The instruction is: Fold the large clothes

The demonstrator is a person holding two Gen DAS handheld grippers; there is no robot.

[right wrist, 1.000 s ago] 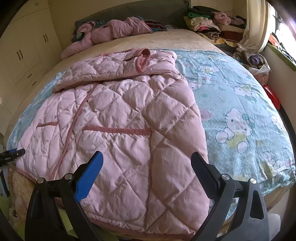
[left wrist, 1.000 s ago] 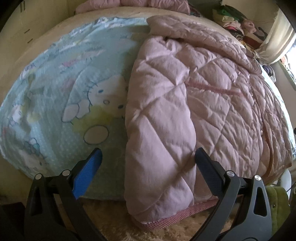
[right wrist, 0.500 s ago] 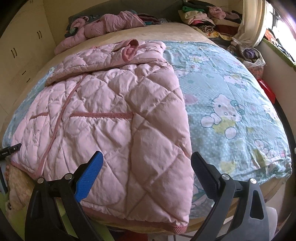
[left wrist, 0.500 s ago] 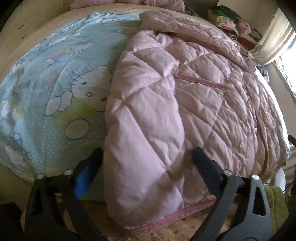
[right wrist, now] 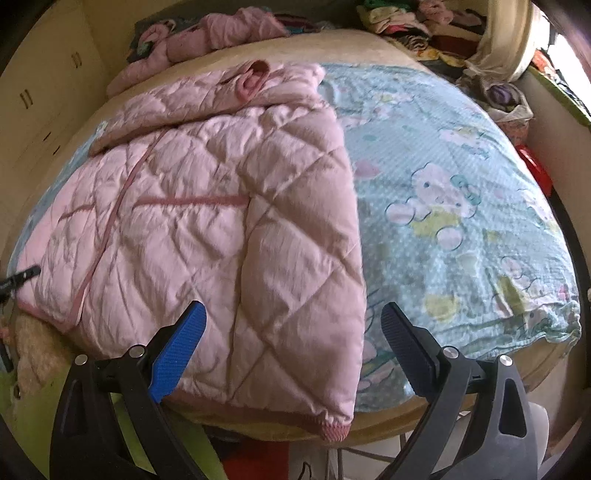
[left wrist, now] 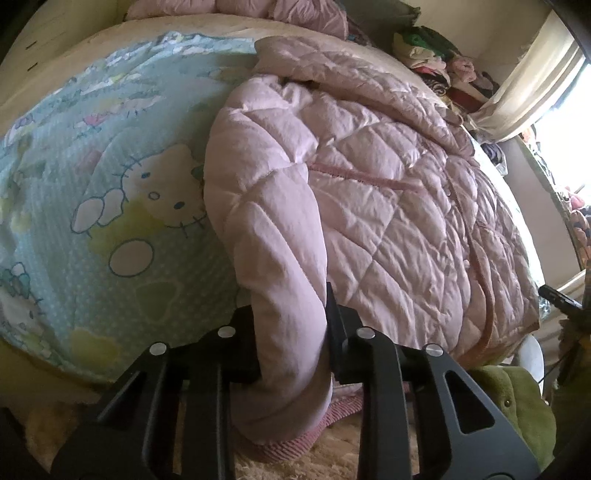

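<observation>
A pink quilted jacket [left wrist: 388, 206] lies spread on a bed, its hem hanging over the near edge. In the left wrist view my left gripper [left wrist: 290, 306] is closing its jaws, and the pads pinch a bunched fold at the jacket's lower left corner, next to the ribbed hem. In the right wrist view the jacket [right wrist: 221, 221] fills the left half of the bed. My right gripper [right wrist: 291, 308] stands open above its lower right corner, the fabric below the fingers and untouched.
A light blue cartoon bedsheet [right wrist: 461, 221] covers the mattress on both sides of the jacket. Another pink garment [right wrist: 207, 37] and a clothes pile [right wrist: 406, 22] lie at the far end. Cupboards [right wrist: 37, 92] stand left; a fluffy rug [left wrist: 351, 454] lies below the bed edge.
My left gripper went from wide open to closed on the jacket's corner, bunching the fabric. My right gripper drifted closer to the jacket's lower right corner and stayed open.
</observation>
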